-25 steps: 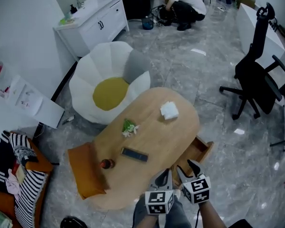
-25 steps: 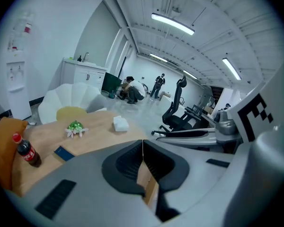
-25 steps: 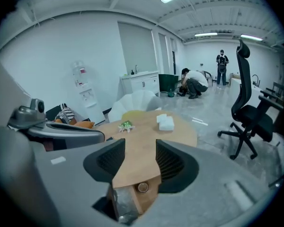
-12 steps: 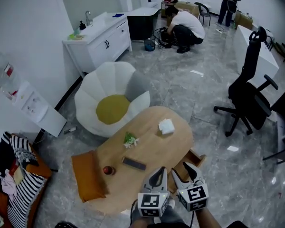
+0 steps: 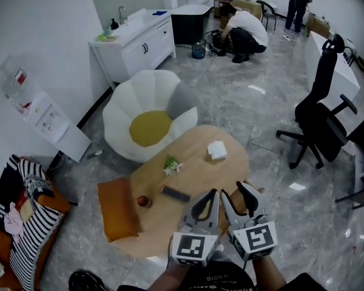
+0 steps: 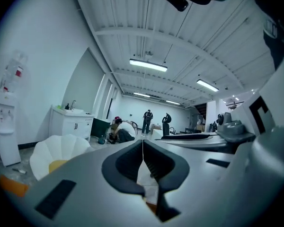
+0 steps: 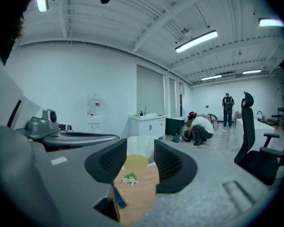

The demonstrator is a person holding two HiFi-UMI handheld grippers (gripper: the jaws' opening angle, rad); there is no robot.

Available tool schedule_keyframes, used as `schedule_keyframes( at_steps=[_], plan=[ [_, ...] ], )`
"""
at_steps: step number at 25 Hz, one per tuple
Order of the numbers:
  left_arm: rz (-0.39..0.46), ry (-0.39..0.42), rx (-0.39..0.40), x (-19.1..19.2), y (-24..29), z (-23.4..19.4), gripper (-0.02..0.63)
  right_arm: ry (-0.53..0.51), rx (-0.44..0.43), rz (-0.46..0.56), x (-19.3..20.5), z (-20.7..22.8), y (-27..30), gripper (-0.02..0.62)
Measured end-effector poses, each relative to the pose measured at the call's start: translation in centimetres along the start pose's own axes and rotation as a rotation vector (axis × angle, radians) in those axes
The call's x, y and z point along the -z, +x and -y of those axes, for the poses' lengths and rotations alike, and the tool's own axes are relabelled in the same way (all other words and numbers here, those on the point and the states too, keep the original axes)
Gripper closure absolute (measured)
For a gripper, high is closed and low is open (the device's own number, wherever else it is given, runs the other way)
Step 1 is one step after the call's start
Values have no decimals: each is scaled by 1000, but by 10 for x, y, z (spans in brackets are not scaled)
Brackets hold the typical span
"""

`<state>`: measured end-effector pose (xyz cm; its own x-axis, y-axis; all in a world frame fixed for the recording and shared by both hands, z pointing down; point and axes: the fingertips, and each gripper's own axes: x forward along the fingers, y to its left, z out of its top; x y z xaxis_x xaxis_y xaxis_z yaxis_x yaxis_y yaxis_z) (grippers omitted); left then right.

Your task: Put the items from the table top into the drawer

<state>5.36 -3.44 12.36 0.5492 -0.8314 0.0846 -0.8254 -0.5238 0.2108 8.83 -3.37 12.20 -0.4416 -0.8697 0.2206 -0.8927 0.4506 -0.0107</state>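
Left claw (image 5: 215,191) stood shut, empty; right claw (image 5: 231,189) wide, just narrowing on nothing. A careless descent risked sweeping the remote (image 5: 175,194) off the table (image 5: 201,170).

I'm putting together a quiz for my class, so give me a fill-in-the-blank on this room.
The flower-shaped chair has a ___ seat cushion.
The drawer of the wooden table stands ___.
Counting the tissue, ___ items lie on the table.
The office chair is ___.
Missing words: yellow; open; four; black.

no legible text, labels or numbers anywhere
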Motion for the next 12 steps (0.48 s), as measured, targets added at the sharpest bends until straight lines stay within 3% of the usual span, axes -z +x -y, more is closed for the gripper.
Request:
schedule_keyframes(
  at_steps=[12],
  plan=[
    [144,77,1,-58,-24,3,595,-43,7,100,-48,-23,-12,445]
  ],
)
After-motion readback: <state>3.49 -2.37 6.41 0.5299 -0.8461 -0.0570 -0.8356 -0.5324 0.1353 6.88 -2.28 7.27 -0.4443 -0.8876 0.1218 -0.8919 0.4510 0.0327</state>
